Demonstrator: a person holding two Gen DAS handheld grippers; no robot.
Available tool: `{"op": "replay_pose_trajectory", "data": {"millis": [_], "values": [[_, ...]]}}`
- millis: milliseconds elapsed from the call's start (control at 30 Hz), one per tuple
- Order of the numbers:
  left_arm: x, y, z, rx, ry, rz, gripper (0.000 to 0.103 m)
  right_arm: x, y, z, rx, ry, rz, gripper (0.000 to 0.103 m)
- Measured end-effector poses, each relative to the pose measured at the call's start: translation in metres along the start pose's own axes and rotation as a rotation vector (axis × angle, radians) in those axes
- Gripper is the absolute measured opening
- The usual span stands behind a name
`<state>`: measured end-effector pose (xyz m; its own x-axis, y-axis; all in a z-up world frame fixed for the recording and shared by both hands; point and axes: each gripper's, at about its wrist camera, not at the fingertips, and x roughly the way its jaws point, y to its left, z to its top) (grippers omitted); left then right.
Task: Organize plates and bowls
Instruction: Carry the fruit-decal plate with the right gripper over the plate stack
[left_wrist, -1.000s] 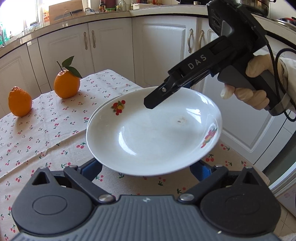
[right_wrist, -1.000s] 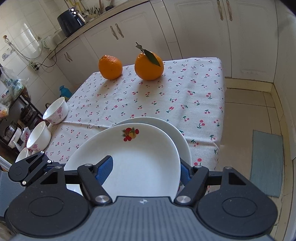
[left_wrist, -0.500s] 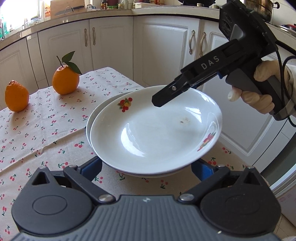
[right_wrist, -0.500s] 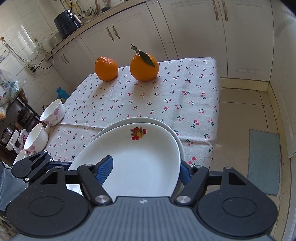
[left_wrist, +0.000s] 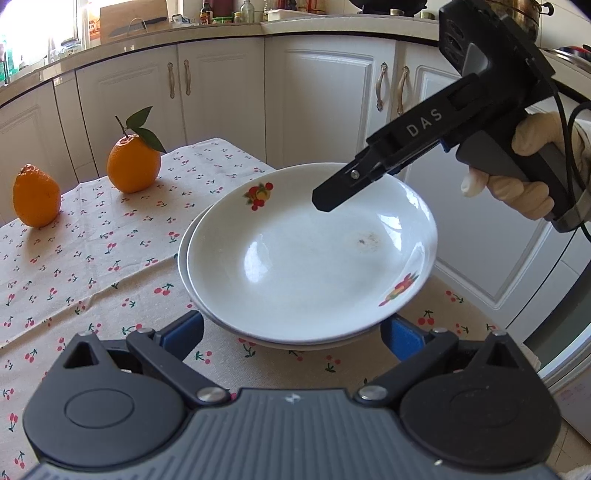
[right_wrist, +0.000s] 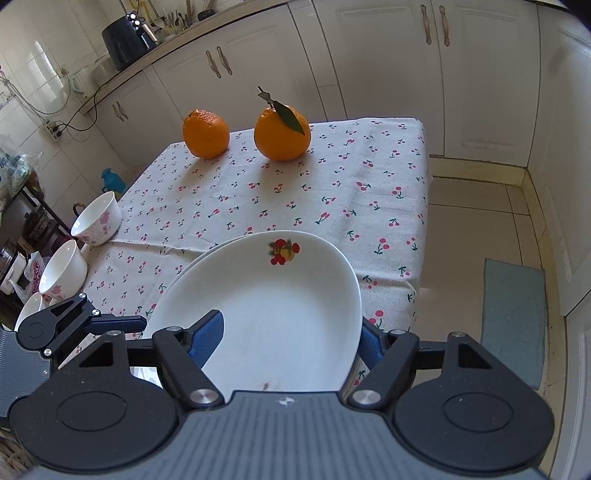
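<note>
On the tabletop the upper plate lies stacked on a lower plate near the front edge, between my two sets of jaws. Two oranges sit side by side at the far end, well apart from the plates. Left of the plates, in my right wrist view, three bowls stand in a row along the tabletop's edge.

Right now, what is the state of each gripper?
Left gripper: open, holding nothing.
Right gripper: shut on the white fruit-printed top plate.
</note>
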<state>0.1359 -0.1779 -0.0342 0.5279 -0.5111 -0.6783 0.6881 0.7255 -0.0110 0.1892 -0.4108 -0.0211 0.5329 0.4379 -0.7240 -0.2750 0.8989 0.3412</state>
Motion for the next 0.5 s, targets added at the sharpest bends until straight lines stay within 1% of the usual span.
{"op": "replay_pose_trajectory", "data": {"millis": [500], "values": [[-0.023, 0.001, -0.005, 0.008, -0.042, 0.014, 0.102, 0.003, 0.011, -0.003, -0.042, 0.037, -0.107, 0.085]]}}
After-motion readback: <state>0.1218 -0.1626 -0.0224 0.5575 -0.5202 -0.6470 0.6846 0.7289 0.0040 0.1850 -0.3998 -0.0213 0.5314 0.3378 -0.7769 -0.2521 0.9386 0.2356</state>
